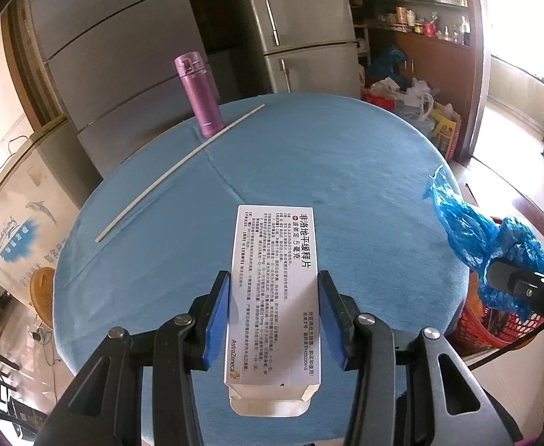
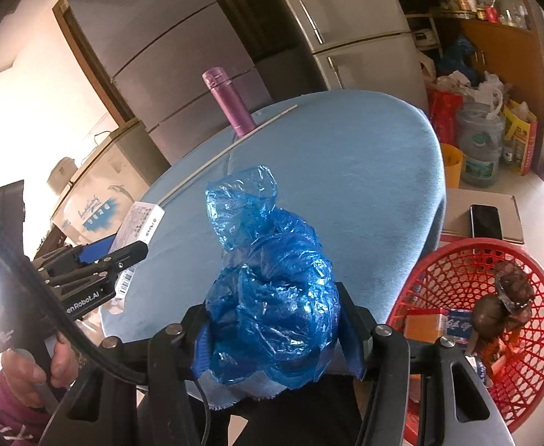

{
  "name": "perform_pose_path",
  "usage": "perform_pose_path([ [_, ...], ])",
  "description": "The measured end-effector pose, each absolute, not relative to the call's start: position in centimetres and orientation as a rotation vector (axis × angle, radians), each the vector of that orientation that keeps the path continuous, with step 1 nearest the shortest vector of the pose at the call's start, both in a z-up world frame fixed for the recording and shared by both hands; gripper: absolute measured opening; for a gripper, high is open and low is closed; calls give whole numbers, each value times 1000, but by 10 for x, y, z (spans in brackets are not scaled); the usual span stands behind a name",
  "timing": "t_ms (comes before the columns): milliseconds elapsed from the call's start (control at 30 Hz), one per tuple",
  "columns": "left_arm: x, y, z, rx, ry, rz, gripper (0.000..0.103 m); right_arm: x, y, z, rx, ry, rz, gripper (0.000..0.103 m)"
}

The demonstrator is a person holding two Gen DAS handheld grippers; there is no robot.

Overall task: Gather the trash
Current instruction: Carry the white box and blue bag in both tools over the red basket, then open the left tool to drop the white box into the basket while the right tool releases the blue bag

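My left gripper is shut on a white medicine box with printed text, held above the blue-clothed round table. The box also shows in the right wrist view. My right gripper is shut on a crumpled blue plastic bag, held over the table's near edge. The bag also shows at the right of the left wrist view. A red mesh basket holding several pieces of trash stands on the floor to the right of the table.
A purple flask stands at the table's far left, with a long white stick lying in front of it. A phone lies on a cardboard box beyond the basket. Fridges, bags and a water jug stand behind.
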State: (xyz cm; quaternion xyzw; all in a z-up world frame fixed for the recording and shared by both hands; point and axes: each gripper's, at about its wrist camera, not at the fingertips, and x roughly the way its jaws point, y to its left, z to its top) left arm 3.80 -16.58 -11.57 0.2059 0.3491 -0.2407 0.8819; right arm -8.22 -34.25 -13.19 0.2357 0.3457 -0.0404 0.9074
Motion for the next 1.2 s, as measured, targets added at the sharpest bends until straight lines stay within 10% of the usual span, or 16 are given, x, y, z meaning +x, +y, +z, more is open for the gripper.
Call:
perform_pose_path([
  [1200, -6, -274, -127, 655, 721, -672, 47, -126, -407, -132, 442, 727, -400, 59],
])
